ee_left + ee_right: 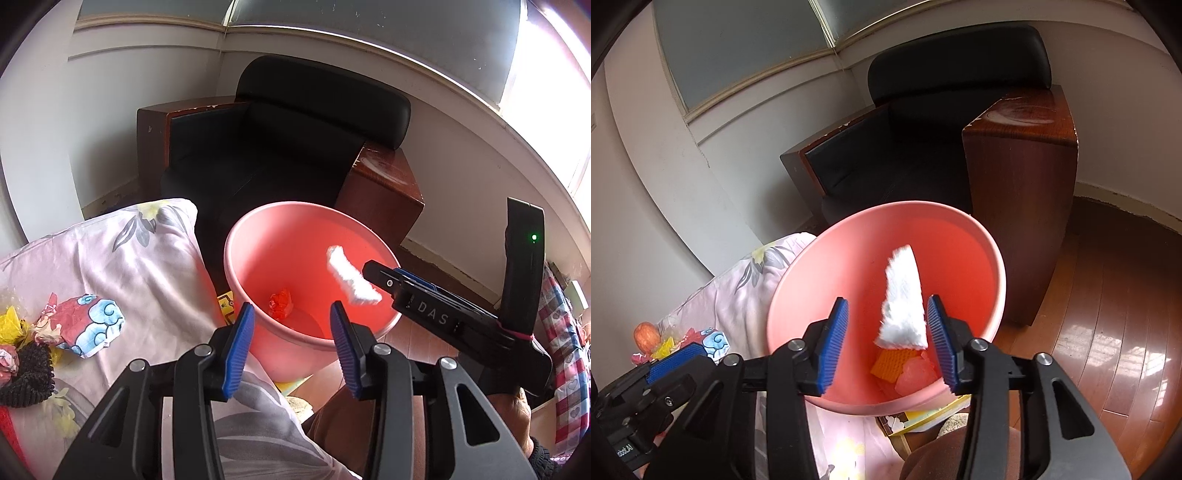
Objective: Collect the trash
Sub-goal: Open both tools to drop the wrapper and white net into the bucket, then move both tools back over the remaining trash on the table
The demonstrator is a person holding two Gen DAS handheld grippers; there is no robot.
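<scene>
Your right gripper [888,345] hung over the pink bin [995,254], its blue-padded jaws spread wide. The white tissue [903,295] sat between them in the right wrist view, close beside the right pad; whether it touched that pad you couldn't tell from the frame. It was a long, tapering strip: the broad, ragged end lay low near the pads [940,343], the narrow end pointed up the frame, toward the bin's far wall. Its long axis ran nearly vertical there, tilted slightly to the right at the top.

In the left wrist view the same tissue [351,277] lay at the tip of your right gripper [376,273], which came in from the right edge. Here its long axis ran diagonally, from upper left down to lower right, and it hung above the bin's [236,277] open mouth.

Your left gripper [291,347] was at bottom centre, jaws apart and holding nothing, over the bin's near rim.

Inside the bin, a red crumpled wad [280,302] lay at the bottom; the right view showed an orange piece [892,363] and pale pink scraps [916,376].

At the left of the frame, on the floral bedding [147,266], lay a cloud-patterned wrapper [88,317] and a yellow scrap [9,325]. A black armchair [280,147] stood behind the bin.
</scene>
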